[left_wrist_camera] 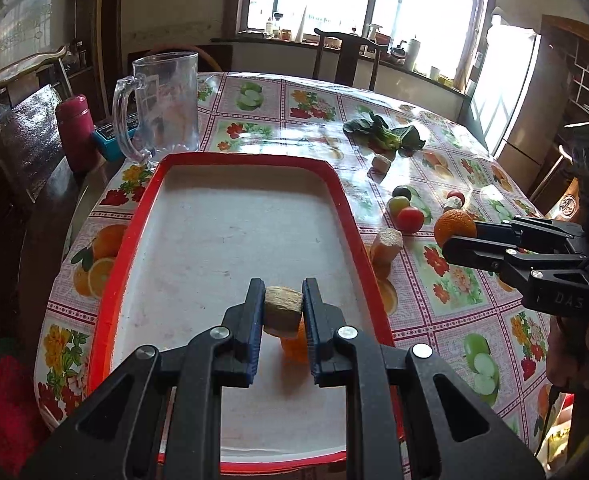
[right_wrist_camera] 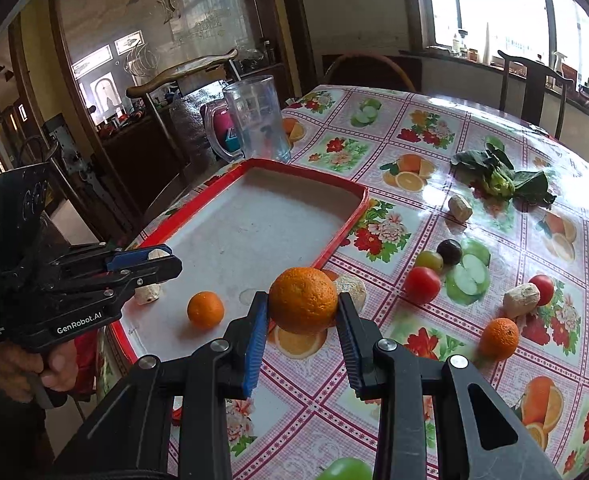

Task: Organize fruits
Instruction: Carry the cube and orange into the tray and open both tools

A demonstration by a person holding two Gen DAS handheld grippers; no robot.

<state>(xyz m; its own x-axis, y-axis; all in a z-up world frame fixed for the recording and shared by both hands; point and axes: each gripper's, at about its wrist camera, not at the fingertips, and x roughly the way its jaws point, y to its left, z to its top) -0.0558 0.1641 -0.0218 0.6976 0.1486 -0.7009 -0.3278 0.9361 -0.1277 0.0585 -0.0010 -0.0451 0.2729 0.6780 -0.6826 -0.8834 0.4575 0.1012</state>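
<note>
A red-rimmed white tray [left_wrist_camera: 134,240] lies on the table; it also shows in the right wrist view [right_wrist_camera: 334,178]. My left gripper [left_wrist_camera: 283,312] is shut on a beige sugarcane piece [left_wrist_camera: 282,307] and holds it over the tray's near end. A small orange [left_wrist_camera: 296,344] lies in the tray below it and shows in the right wrist view [right_wrist_camera: 205,309]. Another beige piece [right_wrist_camera: 147,294] lies in the tray beneath the left gripper [right_wrist_camera: 160,262]. My right gripper [right_wrist_camera: 303,316] is shut on a large orange [right_wrist_camera: 303,300] just right of the tray; this orange shows in the left wrist view [left_wrist_camera: 450,226].
On the floral cloth right of the tray lie tomatoes [right_wrist_camera: 422,285], a green grape [right_wrist_camera: 430,260], a dark fruit [right_wrist_camera: 449,251], another orange [right_wrist_camera: 498,338], beige pieces [right_wrist_camera: 520,300] and leafy greens [right_wrist_camera: 502,180]. A glass mug [left_wrist_camera: 162,108] stands behind the tray. Chairs surround the table.
</note>
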